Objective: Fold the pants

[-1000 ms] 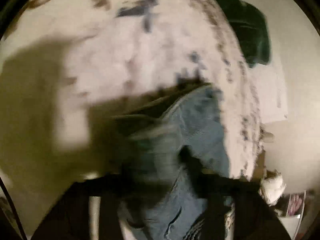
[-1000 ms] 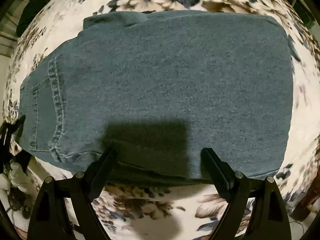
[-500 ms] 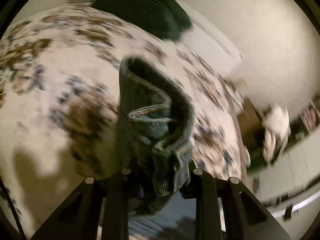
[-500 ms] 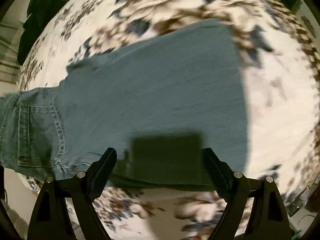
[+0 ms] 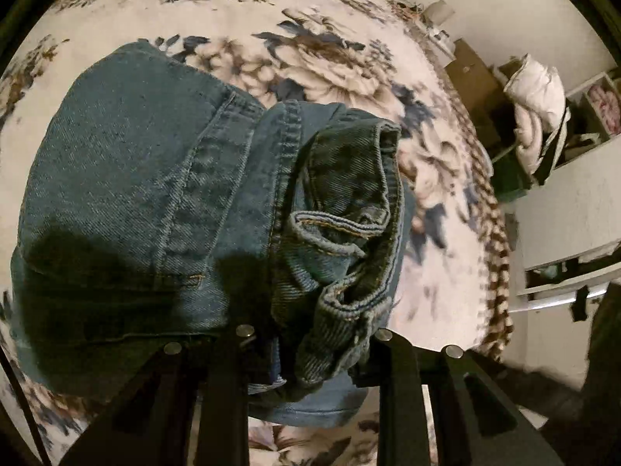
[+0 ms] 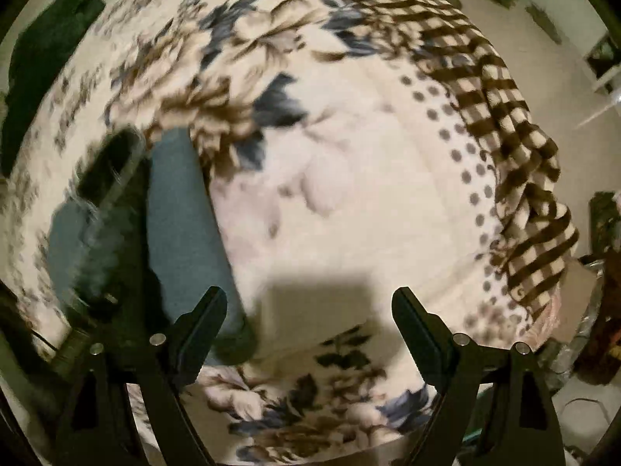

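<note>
Two hand-held grippers over a bed (image 6: 349,202) with a floral blanket. Left hand-held gripper (image 5: 310,341) – jaws narrow, clamped on a bunched wad of the jeans (image 5: 147,178), waistband and seams crumpled between the fingers. The rest of the jeans lies on the blanket below and to the left in the left wrist view, in stacked layers with a hem edge showing. Right hand-held gripper (image 6: 310,322) – jaws wide, nothing between them, hanging above bare blanket; in its view the jeans show only as a blue strip at far left, beside a blurred dark shape I cannot identify.

Progress, as judged: folding well under way – layers already overlap. Left to do: lay the gripped end down flat, release, smooth the bundle. The bunching looks likely to spoil a neat fold.
</note>
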`<state>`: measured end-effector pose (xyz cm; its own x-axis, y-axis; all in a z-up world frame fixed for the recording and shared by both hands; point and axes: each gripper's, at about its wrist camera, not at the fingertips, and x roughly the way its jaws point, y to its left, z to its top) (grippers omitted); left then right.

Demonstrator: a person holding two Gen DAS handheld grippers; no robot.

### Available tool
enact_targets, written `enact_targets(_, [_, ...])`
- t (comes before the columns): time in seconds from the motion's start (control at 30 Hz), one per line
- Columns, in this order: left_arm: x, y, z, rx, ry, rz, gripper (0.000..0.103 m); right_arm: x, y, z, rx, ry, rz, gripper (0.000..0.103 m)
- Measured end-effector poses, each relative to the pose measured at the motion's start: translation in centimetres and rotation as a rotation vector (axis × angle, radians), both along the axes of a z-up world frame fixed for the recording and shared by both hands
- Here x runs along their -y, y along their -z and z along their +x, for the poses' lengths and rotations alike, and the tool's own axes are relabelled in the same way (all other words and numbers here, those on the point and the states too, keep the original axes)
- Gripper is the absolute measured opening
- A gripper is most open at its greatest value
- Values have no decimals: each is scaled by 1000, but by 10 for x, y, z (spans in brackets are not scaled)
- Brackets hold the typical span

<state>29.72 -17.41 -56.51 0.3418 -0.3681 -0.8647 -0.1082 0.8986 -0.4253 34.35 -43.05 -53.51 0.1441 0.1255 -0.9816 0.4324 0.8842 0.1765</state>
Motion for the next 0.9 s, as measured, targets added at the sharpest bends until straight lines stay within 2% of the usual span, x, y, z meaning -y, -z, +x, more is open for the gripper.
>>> enact_targets(0.07, [-1, -12, -2, -10, 19, 8, 22, 8, -6, 9, 51, 13, 112, 89])
enact_targets(0.1, [-6, -21, 0, -18, 25, -4, 26, 10, -10, 13, 79, 11, 161, 89])
enact_targets(0.17, [-24, -37, -6, -14, 29, -97, 65, 5, -16, 28, 121, -24, 259, 89])
enact_targets(0.2, [-32, -39, -12, -13, 18, -119, 103, -1, -17, 35, 129, -40, 294, 89])
enact_targets(0.3, [-68, -58, -20, -4, -47, -162, 103, -26, -14, 58, 134, -87, 408, 89])
enact_targets(0.37, [-94, -66, -24, -2, -101, -143, 103, -48, 0, 74, 100, -116, 466, 89])
enact_targets(0.43, [-123, -72, -28, 10, -159, -70, 103, -68, 16, 86, 66, -155, 459, 89])
enact_targets(0.53, [-156, -74, -32, 54, -207, 123, 103, -98, 45, 98, 13, -217, 452, 89])
enact_targets(0.57, [-166, -70, -31, 48, -212, 205, 103, -112, 50, 100, 18, -254, 413, 87])
enact_targets(0.6, [-175, -62, -30, 26, -211, 260, 103, -124, 53, 101, 25, -288, 345, 79])
enact_targets(0.63, [-184, -55, -28, 6, -218, 282, 103, -141, 54, 101, 24, -334, 251, 57])
enact_targets(0.67, [-189, -50, -26, -7, -226, 280, 103, -153, 53, 99, 34, -354, 211, 42])
enact_targets(0.7, [-197, -42, -23, -33, -234, 250, 103, -161, 47, 95, 51, -363, 178, 40])
enact_targets(0.73, [-202, -38, -20, -52, -236, 227, 103, -165, 37, 91, 73, -362, 135, 24])
enact_targets(0.8, [-208, -34, -13, -75, -219, 231, 103, -154, 13, 82, 115, -300, 131, 23])
enact_targets(0.9, [-202, -37, -2, -73, -175, 222, 103, -112, -23, 55, 179, -177, 111, 23])
